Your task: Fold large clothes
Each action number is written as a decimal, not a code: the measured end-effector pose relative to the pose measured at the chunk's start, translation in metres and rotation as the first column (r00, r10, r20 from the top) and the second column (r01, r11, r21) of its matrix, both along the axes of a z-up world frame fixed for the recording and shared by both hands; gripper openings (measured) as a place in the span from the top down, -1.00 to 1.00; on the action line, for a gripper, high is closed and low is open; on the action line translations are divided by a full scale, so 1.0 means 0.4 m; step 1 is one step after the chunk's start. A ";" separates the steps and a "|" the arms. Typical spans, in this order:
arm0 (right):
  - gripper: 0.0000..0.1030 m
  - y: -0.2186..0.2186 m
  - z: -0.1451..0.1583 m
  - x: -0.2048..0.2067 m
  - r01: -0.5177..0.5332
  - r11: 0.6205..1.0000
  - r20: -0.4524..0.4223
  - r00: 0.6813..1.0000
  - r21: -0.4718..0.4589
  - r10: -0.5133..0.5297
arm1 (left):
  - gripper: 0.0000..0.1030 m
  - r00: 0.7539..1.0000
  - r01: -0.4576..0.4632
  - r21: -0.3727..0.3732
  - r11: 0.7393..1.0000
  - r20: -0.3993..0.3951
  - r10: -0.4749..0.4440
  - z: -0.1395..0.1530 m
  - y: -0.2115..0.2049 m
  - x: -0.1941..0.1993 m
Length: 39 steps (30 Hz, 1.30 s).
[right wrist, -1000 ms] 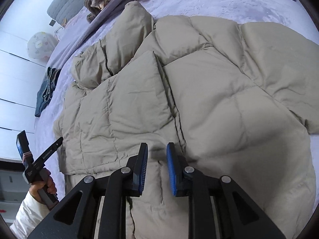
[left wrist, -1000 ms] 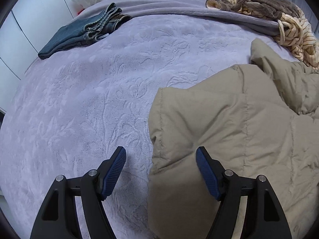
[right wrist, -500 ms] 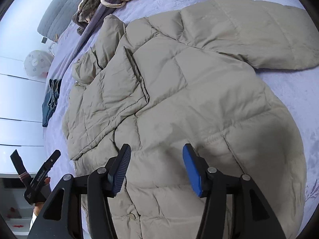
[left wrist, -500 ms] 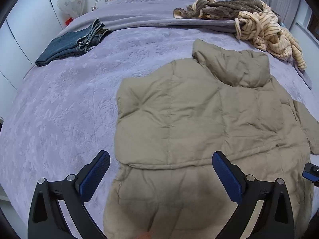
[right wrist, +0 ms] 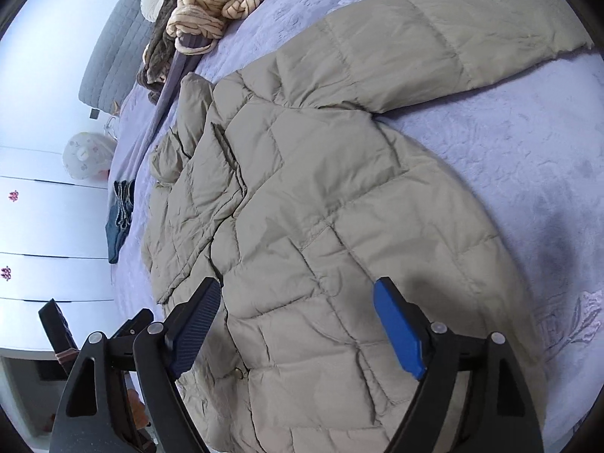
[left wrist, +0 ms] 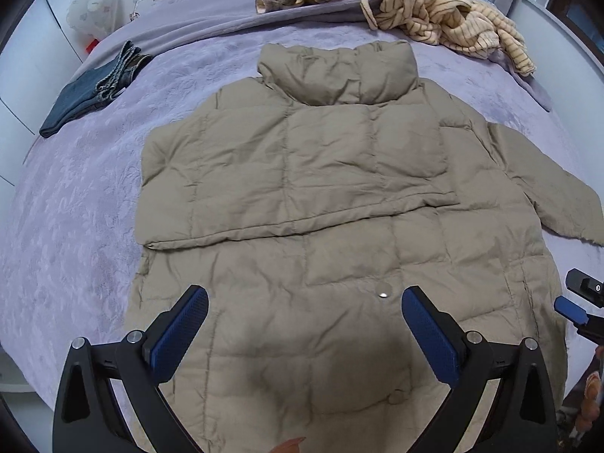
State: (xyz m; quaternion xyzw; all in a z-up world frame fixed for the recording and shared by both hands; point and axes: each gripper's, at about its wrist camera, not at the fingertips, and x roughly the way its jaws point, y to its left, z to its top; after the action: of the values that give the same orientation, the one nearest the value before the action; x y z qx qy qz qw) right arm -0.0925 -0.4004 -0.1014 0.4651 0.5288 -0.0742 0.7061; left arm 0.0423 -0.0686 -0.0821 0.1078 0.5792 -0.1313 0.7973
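Observation:
A beige quilted puffer jacket (left wrist: pixel 302 196) lies flat on the lilac bedspread (left wrist: pixel 68 226), collar at the far end. Its left sleeve is folded across the chest; the right sleeve (left wrist: pixel 547 188) lies spread out to the right. My left gripper (left wrist: pixel 302 324) is open and empty, held above the jacket's hem. My right gripper (right wrist: pixel 298 328) is open and empty too, above the hem at the jacket's right side (right wrist: pixel 339 226). The spread sleeve (right wrist: pixel 434 37) shows at the top of the right wrist view. The right gripper's tip (left wrist: pixel 573 305) shows at the left wrist view's right edge.
Folded blue jeans (left wrist: pixel 90 94) lie at the bed's far left. A pile of striped and brown clothes (left wrist: pixel 434 11) lies at the far right by a grey headboard (right wrist: pixel 113 49). A white fan (left wrist: pixel 92 7) and white cabinets (right wrist: pixel 45 226) stand to the left.
Both grippers have pulled back toward the hem and opened wide. The right gripper, nearly shut over the jacket a second ago, is now open. The left sleeve now lies folded across the chest.

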 end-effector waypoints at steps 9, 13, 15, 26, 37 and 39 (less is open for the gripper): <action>-1.00 -0.155 -0.021 -0.054 0.087 0.995 -0.003 0.996 0.044 -0.087 | -0.99 0.996 0.070 -0.001 0.998 -0.051 -0.070 -0.004 -0.158 -0.055; -1.00 -0.256 -0.068 -0.077 0.184 0.981 -0.048 0.982 0.067 -0.181 | -0.99 0.994 0.085 0.002 0.996 -0.065 -0.085 -0.004 -0.206 -0.056; -1.00 -0.311 -0.090 -0.088 0.246 0.966 -0.060 0.968 0.080 -0.242 | -0.99 0.994 0.084 0.005 0.996 -0.066 -0.084 -0.005 -0.222 -0.052; -1.00 -0.572 -0.184 -0.129 0.534 0.835 -0.032 0.844 0.133 -0.535 | -0.99 0.995 0.077 0.025 0.997 -0.072 -0.075 -0.026 -0.272 -0.005; -0.79 -0.690 -0.263 -0.124 0.703 0.561 0.030 0.611 0.437 -0.791 | -0.99 0.997 0.053 0.004 0.999 -0.056 -0.052 -0.026 -0.295 0.025; 0.40 -0.692 -0.270 -0.107 0.686 0.553 0.023 0.618 0.473 -0.786 | -1.00 0.997 0.050 0.002 0.999 -0.051 -0.049 -0.024 -0.290 0.030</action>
State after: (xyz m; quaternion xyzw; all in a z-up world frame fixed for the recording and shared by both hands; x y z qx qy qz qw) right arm -0.1355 -0.6772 -0.2093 0.7892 0.1993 -0.1945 0.5474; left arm 0.0542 -0.1848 -0.0915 0.1200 0.5968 -0.1528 0.7785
